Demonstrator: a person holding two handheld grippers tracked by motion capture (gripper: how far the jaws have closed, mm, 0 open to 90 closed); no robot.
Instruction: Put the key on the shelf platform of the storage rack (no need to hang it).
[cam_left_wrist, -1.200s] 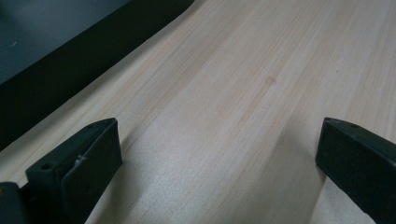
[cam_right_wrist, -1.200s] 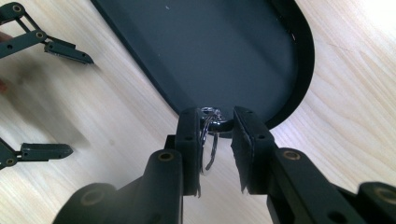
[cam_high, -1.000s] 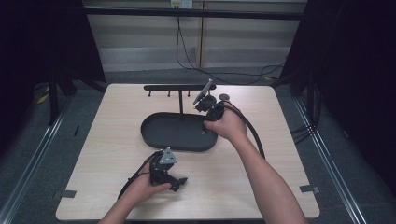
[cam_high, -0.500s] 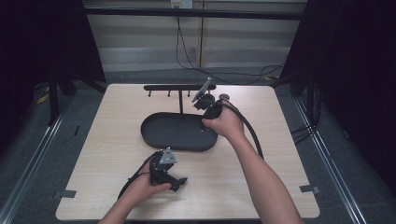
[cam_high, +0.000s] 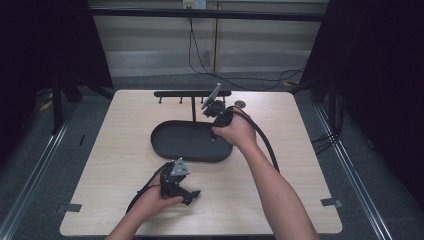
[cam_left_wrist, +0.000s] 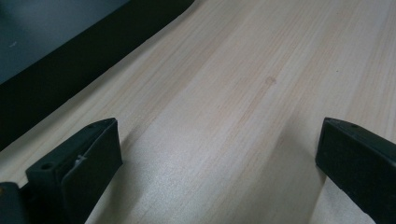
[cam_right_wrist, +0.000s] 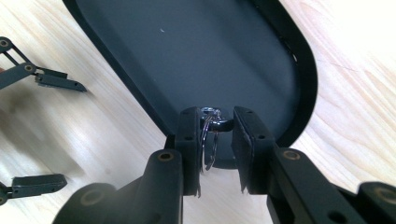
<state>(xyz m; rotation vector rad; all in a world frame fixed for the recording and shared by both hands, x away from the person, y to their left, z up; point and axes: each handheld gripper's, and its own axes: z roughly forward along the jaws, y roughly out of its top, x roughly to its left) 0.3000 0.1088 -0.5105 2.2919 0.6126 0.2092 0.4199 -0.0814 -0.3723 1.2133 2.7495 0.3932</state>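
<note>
a lab-like recording booth. black curtains (cam_high: 45, 45) flank a wooden table (cam_high: 115, 150). cables (cam_high: 200, 55) trail behind its far edge.

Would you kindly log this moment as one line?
right gripper: shut on metal ring, above black tray | left gripper: open, on table

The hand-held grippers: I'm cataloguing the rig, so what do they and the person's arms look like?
Both are black. The left hand-held gripper has two blocky rectangular jaws on thin linkage bars, a grey three-cornered plate on top and a black cable trailing back. The right hand-held gripper has jaws with small round screw holes, a grey plate too, and a thick black cable looping along the forearm. The forearms are bare: no sleeves or gloves show.
</note>
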